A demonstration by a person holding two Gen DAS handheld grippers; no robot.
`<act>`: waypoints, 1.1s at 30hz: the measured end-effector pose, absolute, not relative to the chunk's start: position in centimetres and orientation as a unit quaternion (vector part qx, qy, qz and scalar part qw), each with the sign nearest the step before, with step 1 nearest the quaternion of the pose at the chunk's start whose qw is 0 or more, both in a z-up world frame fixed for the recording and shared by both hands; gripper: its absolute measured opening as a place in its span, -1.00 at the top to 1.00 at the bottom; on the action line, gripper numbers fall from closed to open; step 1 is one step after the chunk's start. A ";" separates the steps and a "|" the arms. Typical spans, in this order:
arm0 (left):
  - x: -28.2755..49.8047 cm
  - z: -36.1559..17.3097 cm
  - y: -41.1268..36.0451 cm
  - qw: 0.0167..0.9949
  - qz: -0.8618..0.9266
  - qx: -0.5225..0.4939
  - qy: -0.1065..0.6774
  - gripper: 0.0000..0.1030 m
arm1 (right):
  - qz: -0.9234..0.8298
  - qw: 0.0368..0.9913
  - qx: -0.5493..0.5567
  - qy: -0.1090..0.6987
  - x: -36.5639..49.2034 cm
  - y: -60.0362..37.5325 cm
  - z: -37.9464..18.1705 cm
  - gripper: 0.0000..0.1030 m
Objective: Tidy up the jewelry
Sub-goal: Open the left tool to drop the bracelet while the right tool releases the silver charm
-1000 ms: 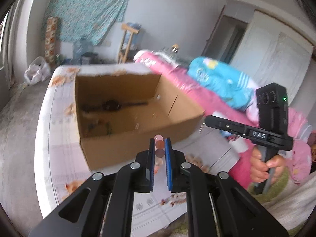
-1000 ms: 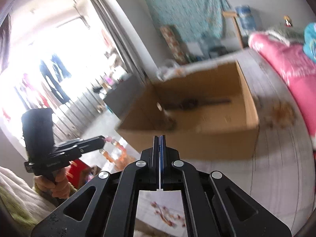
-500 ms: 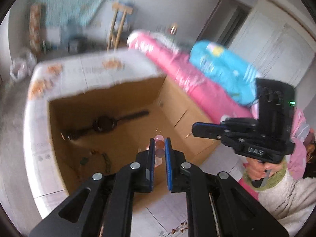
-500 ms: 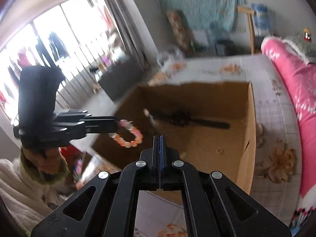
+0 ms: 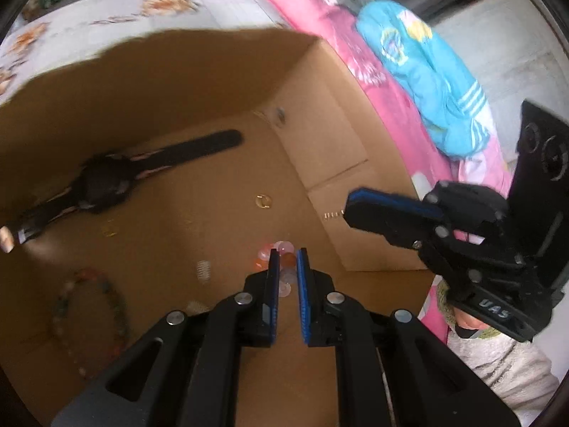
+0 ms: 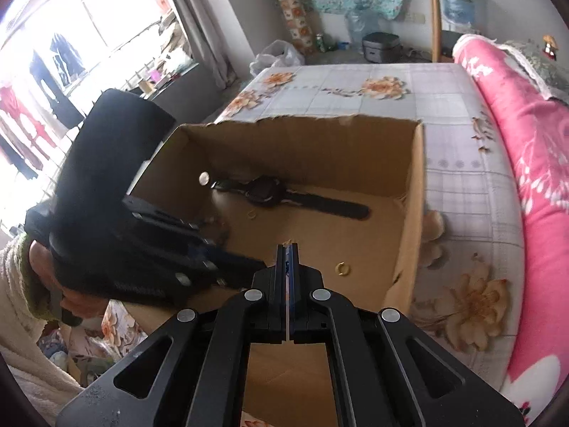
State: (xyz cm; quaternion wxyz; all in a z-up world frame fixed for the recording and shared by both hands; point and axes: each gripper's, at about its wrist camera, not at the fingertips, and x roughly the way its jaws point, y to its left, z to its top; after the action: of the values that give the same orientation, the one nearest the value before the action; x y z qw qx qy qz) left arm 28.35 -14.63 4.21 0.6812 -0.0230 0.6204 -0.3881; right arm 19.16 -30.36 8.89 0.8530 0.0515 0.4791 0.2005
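Two tongs are held over the open cardboard box (image 6: 412,192) on the bed (image 6: 462,185). The left tongs (image 5: 286,259) are clamped on a pink bead bracelet (image 5: 284,249), held above the box floor. The right tongs (image 6: 288,249) are pressed together with nothing between them. On the box floor a gold ring (image 5: 263,201), a beaded necklace (image 5: 106,299) and, farther back, a black watch (image 5: 106,181) are seen. A pink quilt (image 6: 526,142) is seen beyond the box.
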 end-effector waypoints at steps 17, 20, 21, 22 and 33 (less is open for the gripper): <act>27.8 8.3 -9.9 0.738 -0.347 -0.058 0.576 0.20 | 0.193 0.828 0.055 0.524 23.1 -29.8 8.0 0.92; 26.2 10.3 -7.3 0.773 -0.335 -0.061 0.535 0.03 | 0.178 0.830 0.048 0.526 24.2 -29.5 7.6 0.90; 25.7 11.0 -6.6 0.786 -0.330 -0.061 0.519 -0.01 | 0.176 0.833 0.046 0.523 24.3 -29.4 7.6 0.86; 24.9 11.8 -5.5 0.805 -0.317 -0.061 0.498 -0.11 | 0.175 0.835 0.048 0.520 24.3 -29.5 7.7 0.83; 21.0 13.4 1.8 0.897 -0.184 -0.054 0.398 -0.60 | 0.112 0.909 0.116 0.384 15.7 -33.6 13.0 0.22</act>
State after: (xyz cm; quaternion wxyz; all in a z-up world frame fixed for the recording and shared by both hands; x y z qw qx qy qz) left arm 21.04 1.84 13.40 0.8971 -0.0541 0.3983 -0.1836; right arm 15.66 -33.60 13.03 0.9092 0.1158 0.3840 0.1116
